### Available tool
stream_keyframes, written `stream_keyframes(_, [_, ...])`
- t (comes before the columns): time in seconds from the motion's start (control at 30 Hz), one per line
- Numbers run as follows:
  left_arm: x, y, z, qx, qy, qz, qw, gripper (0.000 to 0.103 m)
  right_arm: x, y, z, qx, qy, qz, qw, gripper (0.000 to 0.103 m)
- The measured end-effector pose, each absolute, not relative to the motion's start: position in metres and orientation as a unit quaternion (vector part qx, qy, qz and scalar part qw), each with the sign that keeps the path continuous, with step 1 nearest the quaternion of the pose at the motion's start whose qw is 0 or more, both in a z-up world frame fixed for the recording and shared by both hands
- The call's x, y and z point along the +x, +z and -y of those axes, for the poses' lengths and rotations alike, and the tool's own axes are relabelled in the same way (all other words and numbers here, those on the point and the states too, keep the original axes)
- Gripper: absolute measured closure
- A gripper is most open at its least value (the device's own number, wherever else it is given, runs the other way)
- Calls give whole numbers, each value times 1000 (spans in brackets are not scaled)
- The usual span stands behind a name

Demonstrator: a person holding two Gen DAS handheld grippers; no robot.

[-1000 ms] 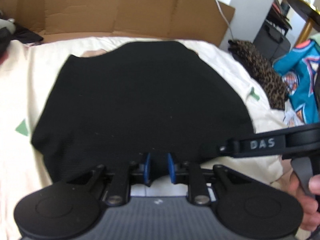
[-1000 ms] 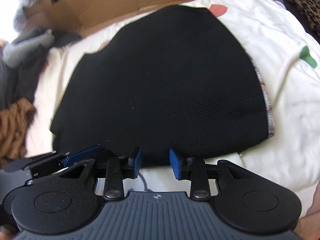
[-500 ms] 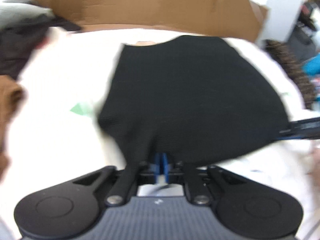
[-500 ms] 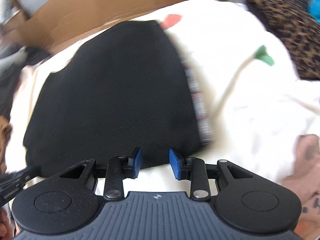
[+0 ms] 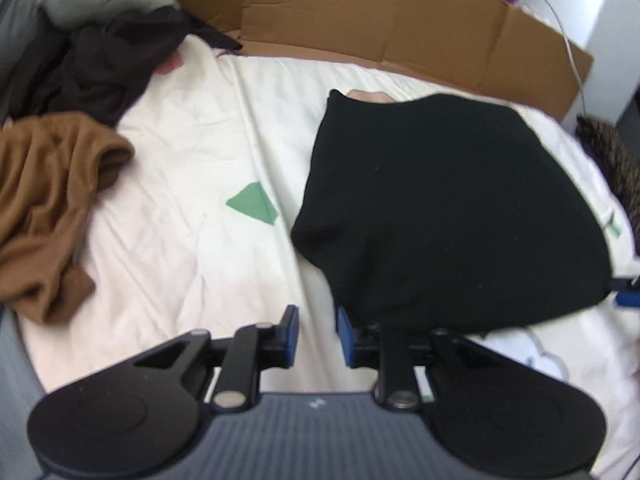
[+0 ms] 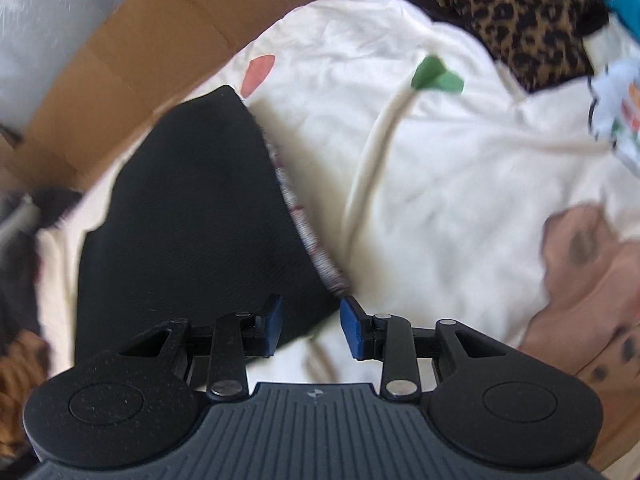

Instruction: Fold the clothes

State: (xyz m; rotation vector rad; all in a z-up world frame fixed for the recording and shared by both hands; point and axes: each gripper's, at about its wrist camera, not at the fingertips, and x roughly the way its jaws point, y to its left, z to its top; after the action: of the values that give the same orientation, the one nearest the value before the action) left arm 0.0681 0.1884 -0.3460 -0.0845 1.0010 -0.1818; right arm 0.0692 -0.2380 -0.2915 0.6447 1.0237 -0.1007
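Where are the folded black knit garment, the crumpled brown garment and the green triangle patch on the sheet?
Folded black knit garment (image 5: 448,208): left wrist view, middle of its top surface.
Crumpled brown garment (image 5: 44,196): left wrist view, centre of the heap.
Green triangle patch (image 5: 253,203): left wrist view, middle of the patch.

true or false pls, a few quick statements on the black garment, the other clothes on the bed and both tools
1. The black garment lies on a cream sheet. True.
2. The left tool is clamped on the black garment. False: its jaws are opening with nothing between them.
3. A brown garment lies crumpled apart from the black one. True.
4. The right tool holds the leopard-print cloth. False: it holds nothing; that cloth lies far off.
5. Cardboard stands behind the bed. True.
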Motion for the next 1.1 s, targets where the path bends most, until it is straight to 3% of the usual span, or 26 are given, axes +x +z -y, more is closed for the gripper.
stream_keyframes(0.23, [64, -365, -201, -193, -107, -505, 835, 77, 65, -326, 257, 408, -52, -469, 781, 58])
stream_keyframes(0.4, [62, -389, -205, -277, -110, -515, 804, 66, 65, -341, 270, 470, -52, -441, 763, 59])
stream_keyframes(0.43, [62, -390, -207, -290, -108, -513, 801, 64, 68, -341, 270, 473, -51, -440, 762, 62])
stream_keyframes(0.47, [62, -391, -208, -301, -105, -513, 797, 64, 70, -341, 270, 476, -51, -438, 761, 79])
stream_keyframes(0.6, [58, -391, -212, -320, -96, -512, 791, 64, 74, -329, 270, 477, -47, -433, 763, 90])
stream_keyframes(0.8, [49, -397, -211, -363, -69, -502, 781, 63, 63, -317, 274, 499, -45, -417, 758, 93])
stream_keyframes(0.97, [43, -409, -209, -415, -57, -469, 777, 55, 70, -320, 272, 496, -48, -421, 758, 94])
stream_keyframes(1.1, [41, -423, -214, -457, -59, -437, 772, 62, 68, -324, 276, 509, -48, -418, 751, 90])
